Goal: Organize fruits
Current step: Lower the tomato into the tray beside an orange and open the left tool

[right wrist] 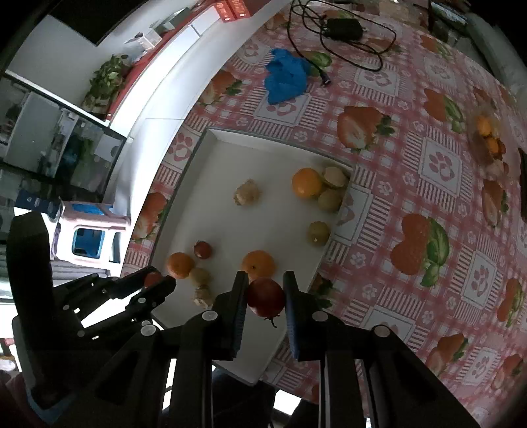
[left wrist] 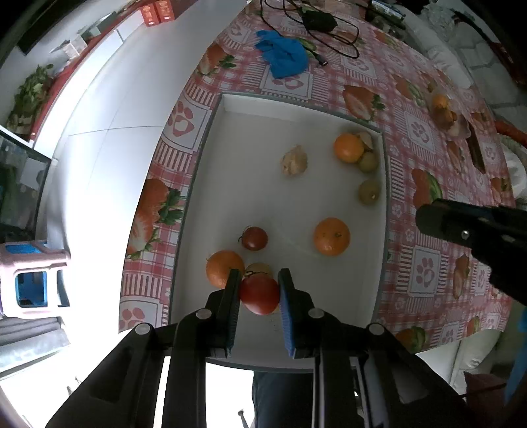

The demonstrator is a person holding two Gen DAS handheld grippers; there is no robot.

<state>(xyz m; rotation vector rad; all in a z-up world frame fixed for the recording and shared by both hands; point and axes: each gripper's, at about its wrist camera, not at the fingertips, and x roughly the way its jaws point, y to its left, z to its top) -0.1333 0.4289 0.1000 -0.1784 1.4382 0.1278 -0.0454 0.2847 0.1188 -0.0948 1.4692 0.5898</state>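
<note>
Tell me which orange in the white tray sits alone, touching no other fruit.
The round orange mid-tray near the right wall; the other two oranges each sit against smaller fruits.

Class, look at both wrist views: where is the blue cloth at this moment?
The blue cloth lies crumpled on the checked tablecloth beyond the white tray's far edge, outside it, just left of the black cable and adapter; the right wrist view shows the same.

left gripper (left wrist: pixel 258 289): pointing down, clamped on tomato (left wrist: pixel 259 294) | right gripper (right wrist: pixel 265 293): steeply down, clamped on red fruit (right wrist: pixel 266 297)
</note>
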